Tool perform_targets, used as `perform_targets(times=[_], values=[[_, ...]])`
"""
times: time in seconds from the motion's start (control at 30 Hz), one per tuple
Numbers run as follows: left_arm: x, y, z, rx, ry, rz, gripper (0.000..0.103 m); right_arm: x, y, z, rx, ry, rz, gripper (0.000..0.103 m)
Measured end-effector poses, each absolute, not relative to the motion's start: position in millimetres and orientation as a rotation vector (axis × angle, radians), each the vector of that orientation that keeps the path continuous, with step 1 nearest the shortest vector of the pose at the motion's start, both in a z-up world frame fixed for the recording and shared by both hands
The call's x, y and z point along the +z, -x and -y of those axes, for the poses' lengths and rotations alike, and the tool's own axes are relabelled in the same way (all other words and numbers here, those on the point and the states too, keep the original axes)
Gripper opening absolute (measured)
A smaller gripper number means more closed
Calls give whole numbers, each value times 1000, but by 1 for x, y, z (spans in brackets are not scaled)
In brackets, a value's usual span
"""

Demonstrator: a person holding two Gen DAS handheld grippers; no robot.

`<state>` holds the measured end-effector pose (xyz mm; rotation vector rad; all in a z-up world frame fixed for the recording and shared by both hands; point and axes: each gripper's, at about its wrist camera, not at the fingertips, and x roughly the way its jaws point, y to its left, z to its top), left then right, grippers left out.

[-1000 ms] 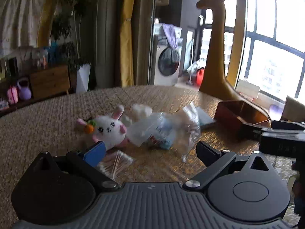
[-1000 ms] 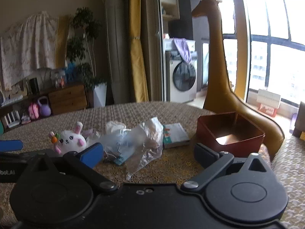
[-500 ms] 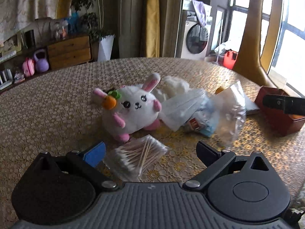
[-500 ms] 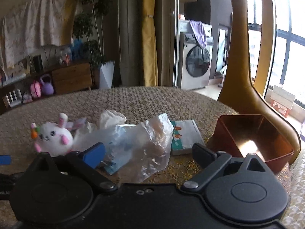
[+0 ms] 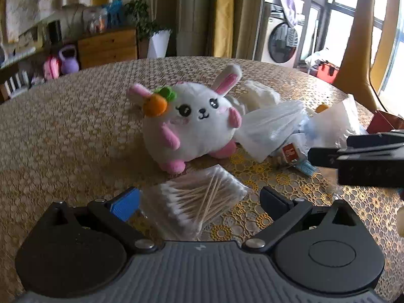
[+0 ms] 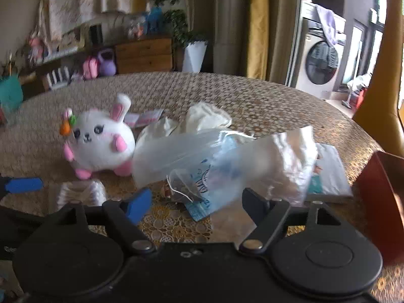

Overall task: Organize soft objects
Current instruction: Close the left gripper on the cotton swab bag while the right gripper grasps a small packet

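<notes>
Both tools are coming in low over the desk (image 5: 63,131) now. The left tool (image 5: 199,199) is standing spread, and the packet of cotton swabs (image 5: 202,202) is lying right between its fingers at the bottom centre of the left view, not yet pinched. The right tool (image 6: 197,199) has just been narrowing its jaws, still parted, with the corner of a blue-printed sachet (image 6: 202,197) and a crinkly clear plastic bag (image 6: 227,156) sitting between them, nothing pressed yet as far as I can tell.

The plush bunny (image 5: 192,123) is sitting mid-frame in the left view, just beyond the swabs, touching the bag pile on its right. The red box (image 6: 383,202) is waiting at the right edge of the right view, probably the drop spot.

To do this well, I'd say the left tool should be sinking a touch more and squeezing the packet across its middle, gently, since the film is slippery. The right one risks dragging the whole bag pile along.
</notes>
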<state>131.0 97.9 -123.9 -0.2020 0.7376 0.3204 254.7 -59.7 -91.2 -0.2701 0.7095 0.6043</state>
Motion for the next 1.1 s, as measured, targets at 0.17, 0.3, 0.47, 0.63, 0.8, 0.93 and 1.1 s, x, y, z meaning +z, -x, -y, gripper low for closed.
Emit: perform_targets(times=[0.17, 0.3, 0.47, 0.63, 0.8, 0.93, 1.1], values=[[-126, -139, -98, 324, 228, -754, 102, -100, -263, 48, 615, 306, -724, 68], [-131, -146, -102, 350, 271, -763, 102, -106, -267, 41, 620, 315, -730, 63], [-133, -151, -100, 352, 262, -766, 102, -113, -274, 33, 619, 317, -744, 50], [-138, -152, -101, 362, 270, -785, 101, -117, -277, 30, 615, 309, -759, 39], [-137, -152, -104, 363, 279, -783, 94, -119, -277, 29, 609, 308, -755, 33], [-136, -151, -106, 357, 287, -785, 87, -119, -277, 29, 596, 302, -753, 27], [-134, -150, -107, 359, 285, -789, 77, -116, -274, 30, 603, 279, -749, 16]])
